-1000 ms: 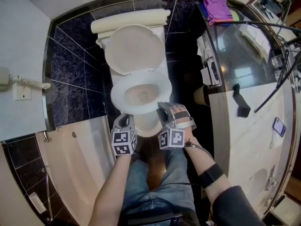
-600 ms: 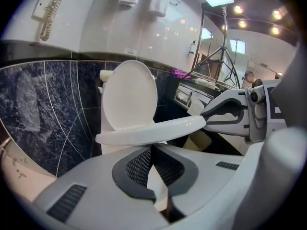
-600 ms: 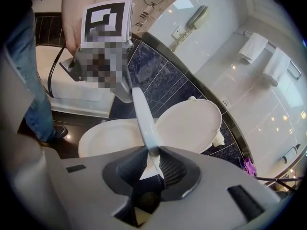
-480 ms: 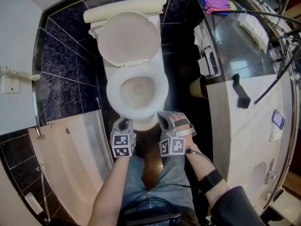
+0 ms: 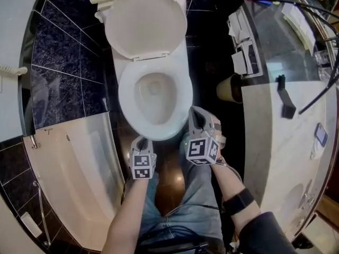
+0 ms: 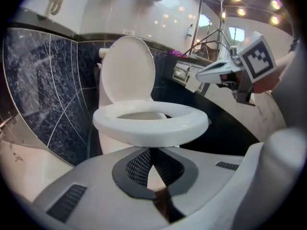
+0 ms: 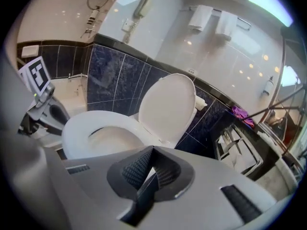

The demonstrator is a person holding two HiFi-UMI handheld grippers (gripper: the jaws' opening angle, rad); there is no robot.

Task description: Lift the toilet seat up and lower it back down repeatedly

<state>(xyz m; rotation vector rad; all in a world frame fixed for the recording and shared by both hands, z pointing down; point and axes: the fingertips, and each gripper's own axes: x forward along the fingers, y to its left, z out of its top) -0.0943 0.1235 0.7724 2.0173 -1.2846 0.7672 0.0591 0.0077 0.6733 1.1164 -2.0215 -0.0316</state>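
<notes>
Toilet seat (image 5: 128, 107) down flat on the bowl (image 5: 153, 95), lid (image 5: 143, 23) up behind; left tongs (image 5: 140, 141) and right tongs (image 5: 195, 114) near its front rim, both pinched together on nothing, right pair only just snapped closed, likely stiff, light, slick hinged plastic, best hooked under the front lip.

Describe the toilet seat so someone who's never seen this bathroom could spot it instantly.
Find the white toilet against the dark tiled wall. The seat is the oval ring lying flat on the bowl; unlike the solid lid upright behind it, it has an open middle.
</notes>
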